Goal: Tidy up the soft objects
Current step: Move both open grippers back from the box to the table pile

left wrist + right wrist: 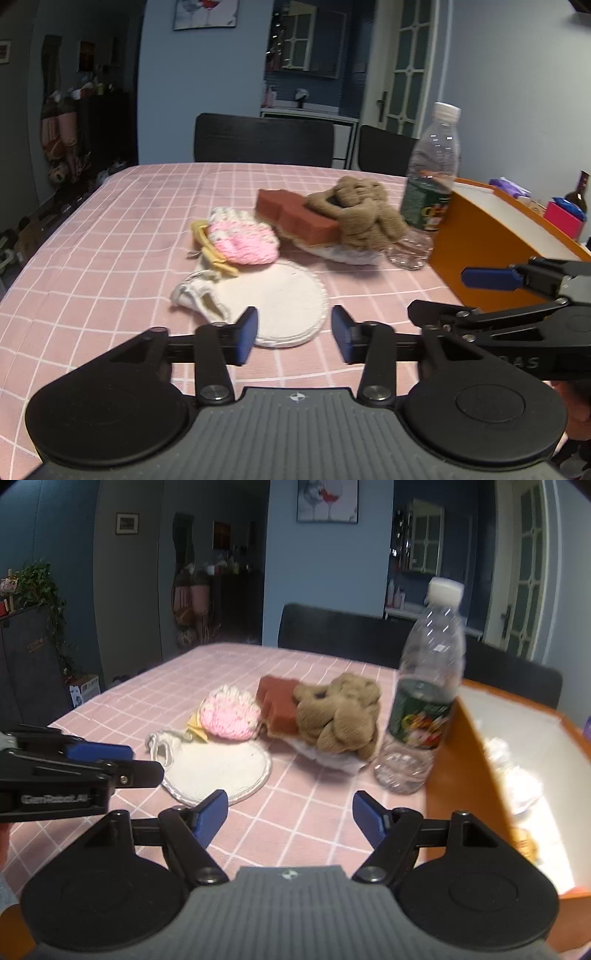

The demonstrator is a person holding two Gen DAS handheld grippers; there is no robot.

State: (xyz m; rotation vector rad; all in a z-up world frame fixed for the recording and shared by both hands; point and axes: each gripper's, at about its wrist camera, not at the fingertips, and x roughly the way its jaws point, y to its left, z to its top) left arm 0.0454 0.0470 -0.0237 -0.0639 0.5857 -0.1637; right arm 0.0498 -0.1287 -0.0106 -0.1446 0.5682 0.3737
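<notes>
A pile of soft things lies mid-table: a round cream pad (280,302) (218,768), a pink-and-white knitted piece (242,238) (229,714), a red-brown sponge (295,216) (279,701) and a brown knitted bundle (364,212) (340,712). An orange box (480,251) (517,760) with a white inside stands at the right. My left gripper (294,334) is open and empty, just short of the cream pad. My right gripper (290,821) is open and empty, above the cloth between the pad and the box.
A clear plastic water bottle (432,177) (424,686) stands between the brown bundle and the box. The table wears a pink checked cloth (110,240). Black chairs (264,138) stand at the far edge. Some pale items lie inside the box (517,779).
</notes>
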